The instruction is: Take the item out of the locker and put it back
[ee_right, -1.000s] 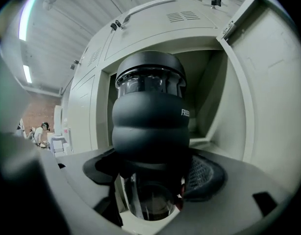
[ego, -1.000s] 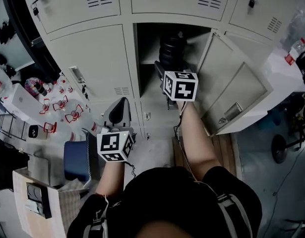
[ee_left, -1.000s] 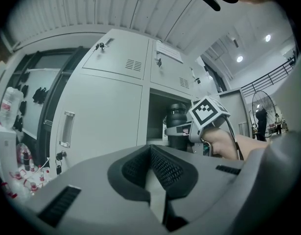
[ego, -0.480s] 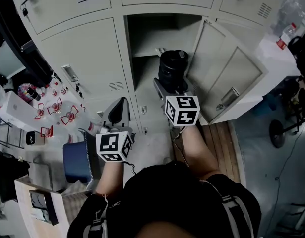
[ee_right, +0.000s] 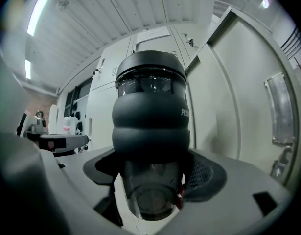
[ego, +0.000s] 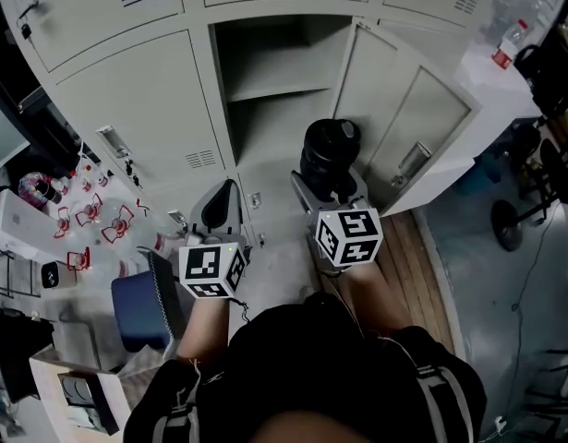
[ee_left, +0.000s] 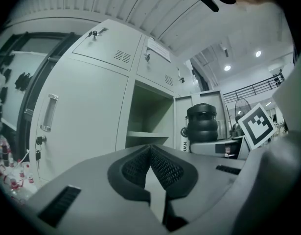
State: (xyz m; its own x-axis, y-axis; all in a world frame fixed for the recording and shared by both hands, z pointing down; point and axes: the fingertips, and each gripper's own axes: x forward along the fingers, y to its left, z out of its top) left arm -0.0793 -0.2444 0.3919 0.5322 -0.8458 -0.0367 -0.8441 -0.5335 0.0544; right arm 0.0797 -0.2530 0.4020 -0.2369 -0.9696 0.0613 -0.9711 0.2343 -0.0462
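My right gripper (ego: 328, 185) is shut on a black ribbed bottle (ego: 328, 155) with a clear lower part, held upright in front of the open locker (ego: 265, 72). The right gripper view shows the bottle (ee_right: 151, 126) filling the middle, clamped between the pads (ee_right: 204, 175). The locker's door (ego: 408, 127) stands swung open to the right, and its shelf (ego: 274, 90) is bare. My left gripper (ego: 221, 212) stays low at the left, shut with nothing between its pads (ee_left: 150, 166). From the left gripper view the bottle (ee_left: 203, 129) appears to the right of the open locker (ee_left: 149, 116).
Shut locker doors (ego: 145, 109) stand to the left of and above the open one. A blue bin (ego: 140, 298) and small red-marked objects (ego: 99, 220) lie at the left on the floor. A white table with a bottle (ego: 505, 40) stands at the right, with wooden flooring (ego: 422, 266) below the door.
My right gripper has drawn the black bottle out of the locker and down toward me. The locker compartment now stands without it. The left gripper has hardly moved.
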